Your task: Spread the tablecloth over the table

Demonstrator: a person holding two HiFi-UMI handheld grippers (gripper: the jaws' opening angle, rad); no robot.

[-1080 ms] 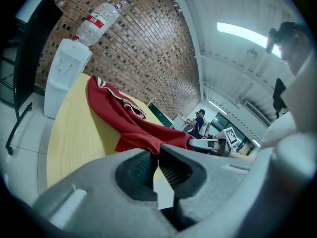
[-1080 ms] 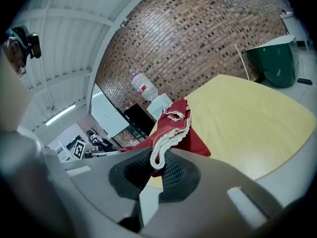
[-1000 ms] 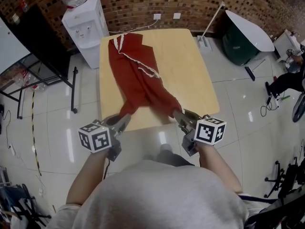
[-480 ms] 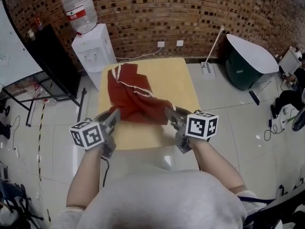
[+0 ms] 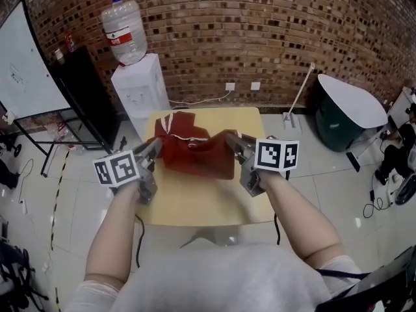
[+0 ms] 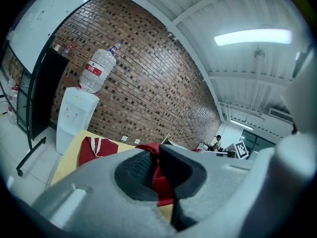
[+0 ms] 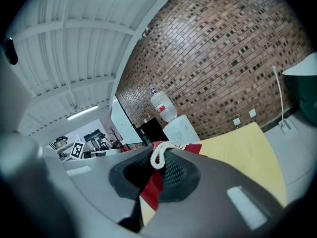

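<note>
Holding: the left gripper (image 5: 156, 148) and the right gripper (image 5: 229, 138) each have their jaws closed tight on an edge of the red tablecloth (image 5: 198, 156).
Left pinch: a red fold stands clamped between the pads in the left gripper view.
Right pinch: red cloth and a loop of white cord trim (image 7: 159, 155) sit between the pads.
Cloth position: it hangs bunched between the 2 grippers above the yellow surface (image 5: 201, 203). Its far part lies crumpled at the far left end, near the water dispenser (image 5: 140, 90).
Handling: it looks light, soft and limp. It will likely sag and fold on itself rather than hold any shape.
Where to hold: the hemmed edge at the 2 near corners looks best, with the grippers well apart so the sheet pulls flat.
Stage: early, I judge, since most of the surface is bare.
Risk: the thin trim could slip from a narrow pinch, or the far end could stay heaped.
</note>
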